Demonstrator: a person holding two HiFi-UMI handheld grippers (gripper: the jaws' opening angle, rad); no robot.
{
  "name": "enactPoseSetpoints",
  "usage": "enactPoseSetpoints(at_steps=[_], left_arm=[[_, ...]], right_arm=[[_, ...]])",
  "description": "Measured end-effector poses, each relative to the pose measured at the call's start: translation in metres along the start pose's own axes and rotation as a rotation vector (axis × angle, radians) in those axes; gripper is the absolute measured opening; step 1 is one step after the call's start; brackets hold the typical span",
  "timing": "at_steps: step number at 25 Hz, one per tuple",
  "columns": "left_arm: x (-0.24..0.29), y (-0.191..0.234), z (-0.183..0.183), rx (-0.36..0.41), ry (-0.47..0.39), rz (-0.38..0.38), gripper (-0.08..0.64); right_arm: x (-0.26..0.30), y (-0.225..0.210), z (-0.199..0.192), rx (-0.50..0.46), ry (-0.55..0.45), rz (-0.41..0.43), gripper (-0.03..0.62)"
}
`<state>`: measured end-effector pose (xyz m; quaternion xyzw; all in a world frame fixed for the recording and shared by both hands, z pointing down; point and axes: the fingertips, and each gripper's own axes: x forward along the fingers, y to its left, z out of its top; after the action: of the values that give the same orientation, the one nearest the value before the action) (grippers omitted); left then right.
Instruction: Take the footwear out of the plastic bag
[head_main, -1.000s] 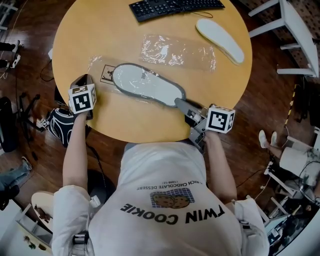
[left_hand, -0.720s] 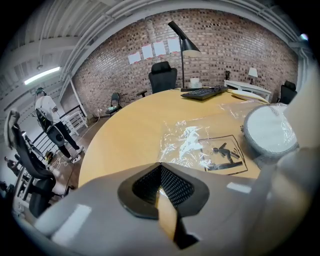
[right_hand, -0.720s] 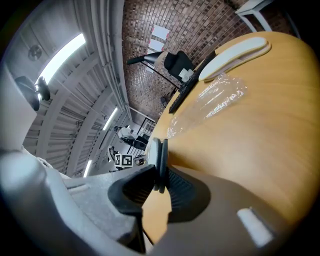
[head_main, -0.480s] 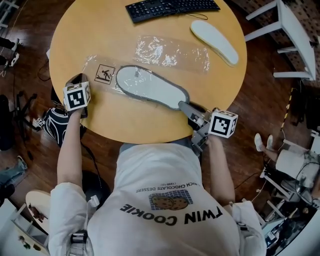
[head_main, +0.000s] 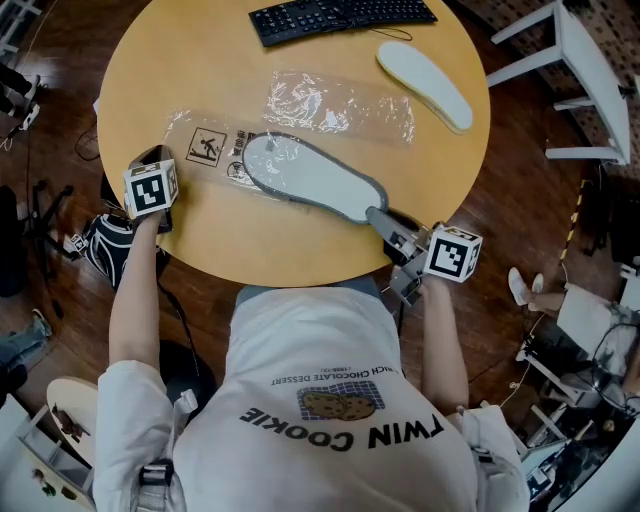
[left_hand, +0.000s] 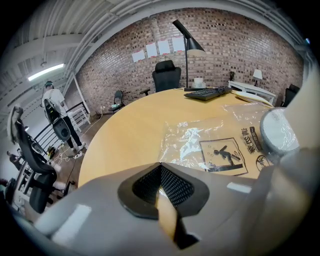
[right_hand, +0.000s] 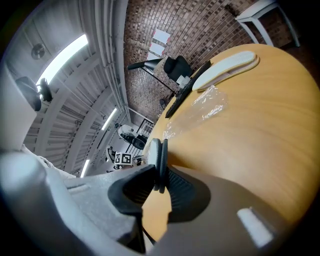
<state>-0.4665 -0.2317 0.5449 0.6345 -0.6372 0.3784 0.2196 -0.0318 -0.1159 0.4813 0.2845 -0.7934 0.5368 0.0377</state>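
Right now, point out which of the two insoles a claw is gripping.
The grey-rimmed insole, one end pinched by the right claw and its far end inside the labelled plastic bag. The plain cream insole lies free by the keyboard.

L tongs closed; R tongs clamped tight; both arms extended fwd.

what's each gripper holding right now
Left gripper: closed, apparently pinching the end of the plastic bag.
Right gripper: closed on the heel of the slipper.

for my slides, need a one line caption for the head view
Right gripper clamps the heel of the grey-edged slipper; left gripper pinches the clear plastic bag around its toe.
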Motion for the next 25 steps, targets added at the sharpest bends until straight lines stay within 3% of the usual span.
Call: enactPoseSetpoints(at_steps=[19, 25], left_arm=[[-0.002, 0.000, -0.001, -0.017, 0.010, 0.029, 0.005], [0.002, 0.001, 0.000, -0.014, 0.003, 0.038, 0.005]], right_arm=[[-0.090, -0.019, 0.016, 0.043, -0.108, 0.023, 0.067], [-0.107, -0.016, 0.019, 0.070, -0.152, 0.066, 0.067]])
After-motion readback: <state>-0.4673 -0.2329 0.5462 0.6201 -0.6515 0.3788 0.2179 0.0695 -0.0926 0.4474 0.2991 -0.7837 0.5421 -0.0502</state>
